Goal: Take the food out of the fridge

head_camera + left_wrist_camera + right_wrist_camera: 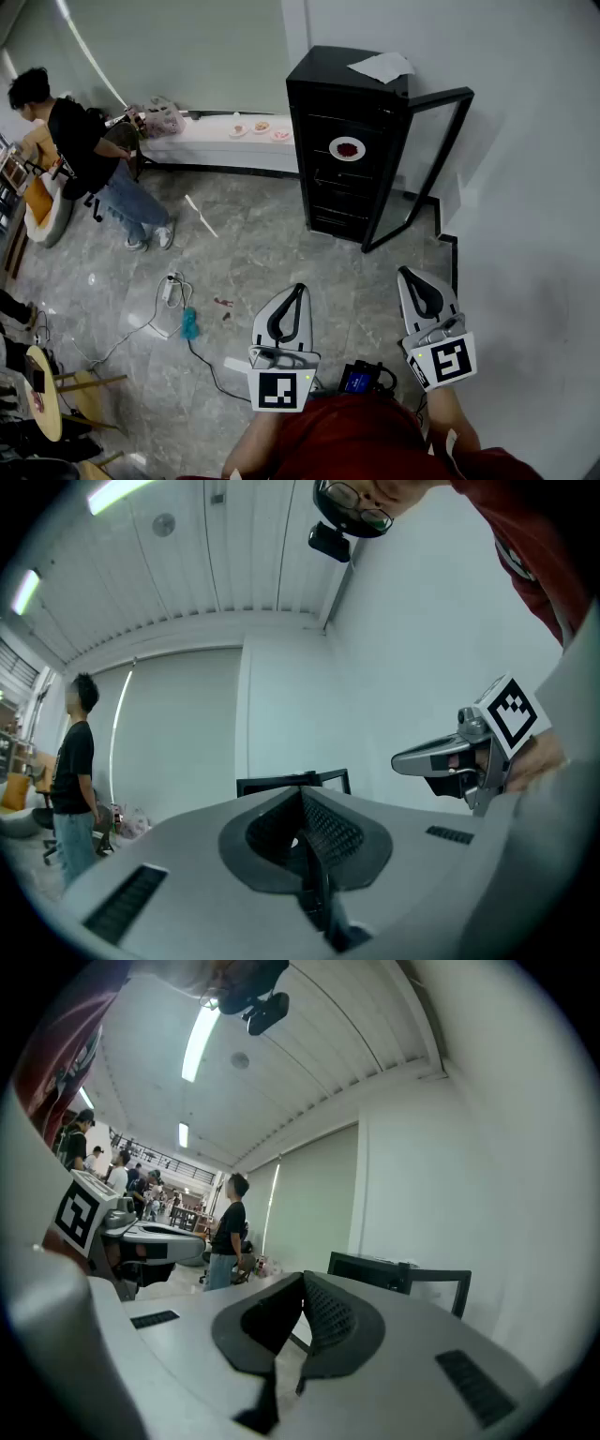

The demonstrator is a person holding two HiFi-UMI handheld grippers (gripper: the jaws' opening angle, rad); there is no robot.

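A black fridge (349, 112) stands against the far wall with its glass door (424, 159) swung open to the right. Inside on a shelf sits a white plate of red food (347, 148). My left gripper (300, 287) and right gripper (404, 273) are held low over the floor, well short of the fridge and pointing toward it. Both are shut with nothing between the jaws. In the left gripper view the shut jaws (302, 797) line up with the fridge top (281, 783). The right gripper view shows its jaws (303, 1282) closed, the fridge (370, 1272) beyond.
A person (94, 155) stands at the left by a low white bench (220, 142) carrying small plates. A power strip and cable (173, 291) lie on the marble floor. Paper (382, 66) rests on the fridge top. A round table and chairs (52, 394) are at lower left.
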